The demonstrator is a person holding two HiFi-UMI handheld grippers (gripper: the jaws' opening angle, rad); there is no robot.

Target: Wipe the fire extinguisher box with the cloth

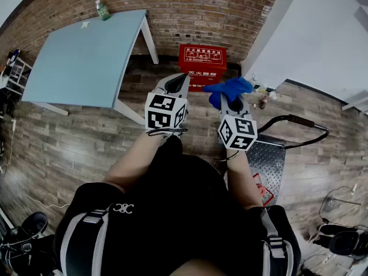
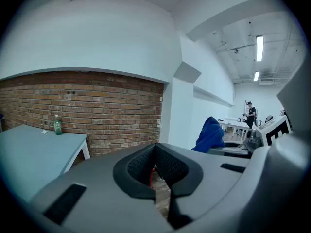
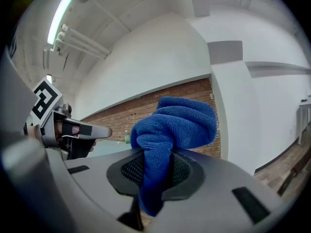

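A person stands on a wood-plank floor point(image 1: 69, 148) with a gripper in each hand, both raised side by side at chest height and pointing toward a brick wall point(image 1: 190, 4). The right gripper point(image 3: 155, 169) is clamped on a blue cloth point(image 3: 170, 130), which is pinched between its dark ribbed pads and bunches up in a loose fold above and past the tips, with a short tail hanging below them. The left gripper point(image 2: 156, 171) holds nothing: its jaws are drawn together, leaving only a thin slit through which a sliver of floor shows. The red fire extinguisher box point(image 1: 201, 59) sits on the floor against the wall, ahead of both grippers and beyond their tips, a little nearer the left gripper's line than the right's; the cloth is not touching it. A pale blue table point(image 1: 86, 56) stands ahead and to the left of the left gripper, with a green bottle point(image 1: 103, 10) upright at its far corner beside the wall. A metal platform trolley point(image 1: 267, 154) with a curved handle lies on the floor to the right of the right gripper, nearer the person.
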